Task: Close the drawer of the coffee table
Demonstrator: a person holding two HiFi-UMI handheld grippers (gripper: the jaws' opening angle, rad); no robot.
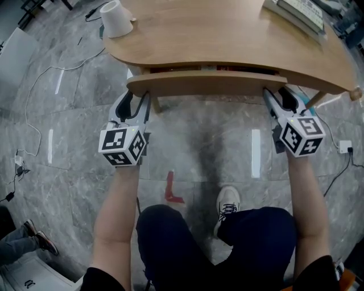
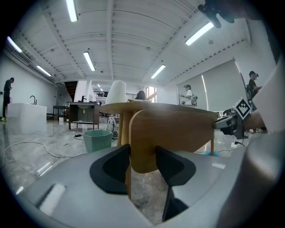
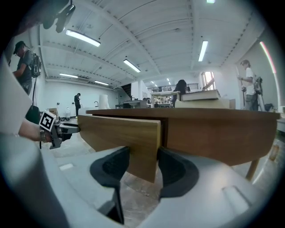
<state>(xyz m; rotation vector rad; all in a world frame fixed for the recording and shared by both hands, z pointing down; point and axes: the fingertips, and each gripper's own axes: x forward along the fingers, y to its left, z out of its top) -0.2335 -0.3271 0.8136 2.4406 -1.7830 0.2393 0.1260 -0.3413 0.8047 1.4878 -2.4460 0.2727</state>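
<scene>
Drawer [image 1: 207, 84] of the coffee table [image 1: 227, 34] is seen pulled out a little from under the wooden tabletop, so that only a narrow strip of its inside is shown in the head view; what lies in it cannot be made out. Its curved wooden front is held at both ends. The left end is grasped by the left hand-held gripper [image 1: 138, 98]: in the left gripper view the rounded end of the front is clamped between the two dark pads [image 2: 115, 168], which are set wide apart by the thickness of the board. The right end is grasped in the same way by the right hand-held gripper [image 1: 277, 95], and in the right gripper view the square-cut edge of the front is seen filling the gap between its jaws. Both are pointed toward the table and tilted slightly downward, with a marker cube [image 1: 122, 145] carried on each.

On the tabletop, a white cup [image 1: 115, 19] is placed near the far left edge, and a stack of books [image 1: 298, 11] is laid at the far right, well apart from it.

Below, a grey marble floor [image 1: 199, 148] is seen, with a red L-shaped mark [image 1: 172, 190] just beside the person's white shoe [image 1: 228, 202]. A white cable [image 1: 34, 96] is trailed across the floor at the left, and a pale green bin [image 2: 97, 139] is stood beyond the table.
</scene>
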